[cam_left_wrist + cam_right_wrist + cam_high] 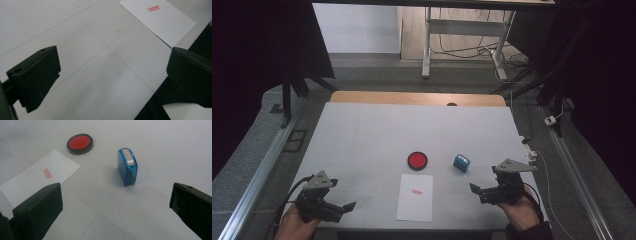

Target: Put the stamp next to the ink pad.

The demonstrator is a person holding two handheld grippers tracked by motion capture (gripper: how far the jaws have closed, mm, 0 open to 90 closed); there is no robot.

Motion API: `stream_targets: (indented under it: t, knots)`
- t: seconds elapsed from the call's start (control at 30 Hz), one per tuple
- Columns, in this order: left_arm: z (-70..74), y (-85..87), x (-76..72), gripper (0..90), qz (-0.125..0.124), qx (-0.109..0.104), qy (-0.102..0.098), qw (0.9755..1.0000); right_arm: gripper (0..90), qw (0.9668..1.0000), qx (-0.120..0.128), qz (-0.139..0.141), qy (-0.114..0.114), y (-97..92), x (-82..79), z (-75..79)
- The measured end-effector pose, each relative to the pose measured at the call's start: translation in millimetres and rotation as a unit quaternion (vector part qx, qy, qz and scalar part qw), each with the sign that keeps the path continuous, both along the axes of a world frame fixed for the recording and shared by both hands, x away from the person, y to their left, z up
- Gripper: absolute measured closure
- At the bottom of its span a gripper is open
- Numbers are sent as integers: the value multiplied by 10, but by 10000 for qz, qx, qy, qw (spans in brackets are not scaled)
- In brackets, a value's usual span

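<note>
blue stamp (pixel 127 167) stands upright between the wide-apart right tongs (pixel 116 207).

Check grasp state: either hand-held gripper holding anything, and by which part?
Nothing held. Left hand-held gripper and right hand-held gripper are both open over the table; the small blue plastic stamp stands free ahead of the right one.

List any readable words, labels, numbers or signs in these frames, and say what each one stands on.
None can be read.
Red rectangular stamp mark on the white paper sheet: blurred, no letters legible.
Strip on top of the blue stamp: reddish marks, too small to read.
Red ink pad: no text.
</note>
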State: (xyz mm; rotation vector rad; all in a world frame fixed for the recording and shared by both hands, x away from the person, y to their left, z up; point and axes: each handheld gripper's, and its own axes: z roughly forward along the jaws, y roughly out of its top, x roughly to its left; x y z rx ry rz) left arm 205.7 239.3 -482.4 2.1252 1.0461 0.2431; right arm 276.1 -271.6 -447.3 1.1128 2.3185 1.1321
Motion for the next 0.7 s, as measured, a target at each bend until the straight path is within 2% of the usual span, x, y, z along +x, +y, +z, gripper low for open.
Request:
stream_targets:
  t: [0.33, 0.5, 0.7]
  knots:
    - [2, 22, -5, 0, 49, -85, -13, 10000, 0, 9994, -132, -170, 260, -160, -184, -65]
    - [0, 33, -7, 0, 59, -103, -11, 9999, 0, 9991, -196, -232, 307, -211, -253, -63]
    - [2, 34, 4, 0, 76, -151, 6, 9999, 0, 9986, -315, -242, 335, -203, -264, -78]
